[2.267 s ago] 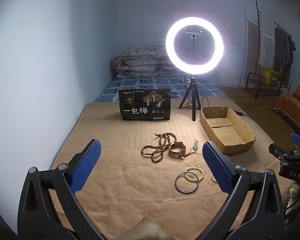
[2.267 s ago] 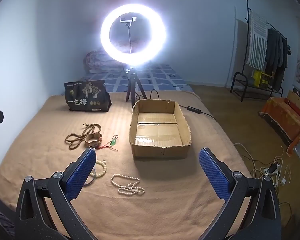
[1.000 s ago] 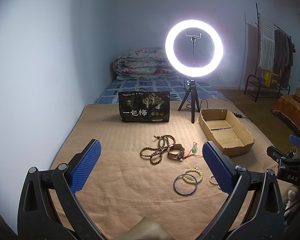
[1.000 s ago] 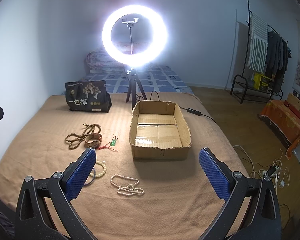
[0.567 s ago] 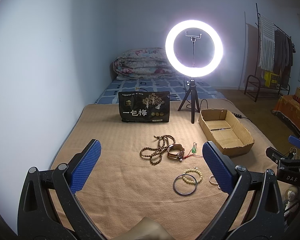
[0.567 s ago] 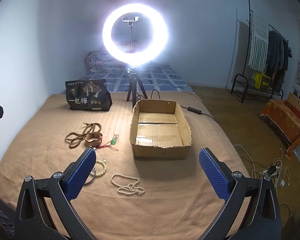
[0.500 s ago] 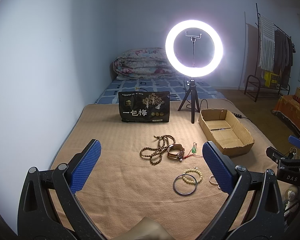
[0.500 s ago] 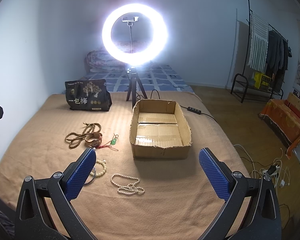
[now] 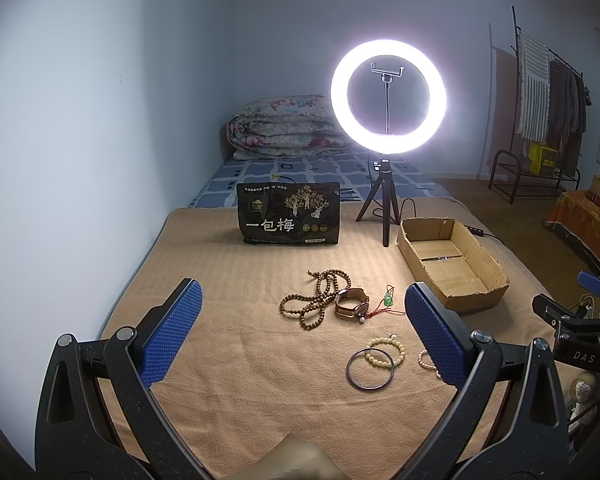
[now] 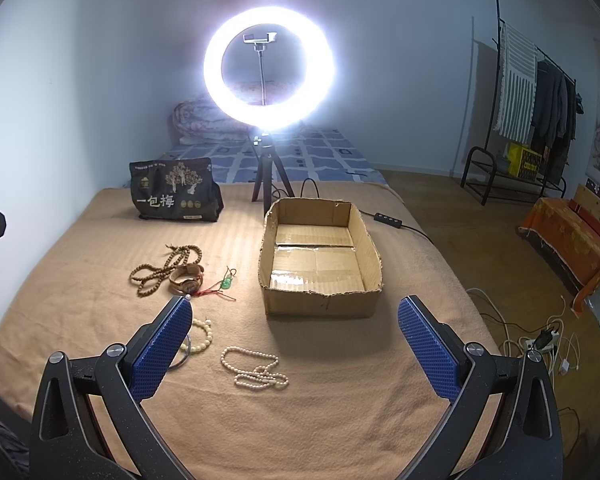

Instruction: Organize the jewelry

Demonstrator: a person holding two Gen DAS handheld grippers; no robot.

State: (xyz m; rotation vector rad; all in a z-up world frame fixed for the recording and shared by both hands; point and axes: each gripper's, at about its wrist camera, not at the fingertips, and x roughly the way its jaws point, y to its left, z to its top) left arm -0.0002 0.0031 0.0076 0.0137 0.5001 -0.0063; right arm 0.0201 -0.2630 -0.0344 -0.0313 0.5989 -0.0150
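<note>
Both grippers, our left gripper (image 9: 302,334) and right gripper (image 10: 294,354), hang above the tan blanket (image 10: 340,420) with jaws spread wide and nothing between them.

We see the jewelry loose on the blanket, all outside the cardboard box (image 10: 374,258): a white pearl necklace (image 10: 256,368) lies nearest our right gripper, with a cream bead bracelet (image 9: 386,350) overlapping a dark metal bangle (image 9: 370,368) just left of it. Farther back a wristwatch (image 9: 352,306) rests against a brown bead string (image 9: 320,300), and a green pendant on red cord (image 10: 226,282) lies between the watch and the box. Behind them we see a black snack bag (image 9: 288,220) and a lit ring light (image 9: 388,96) on a tripod.
</note>
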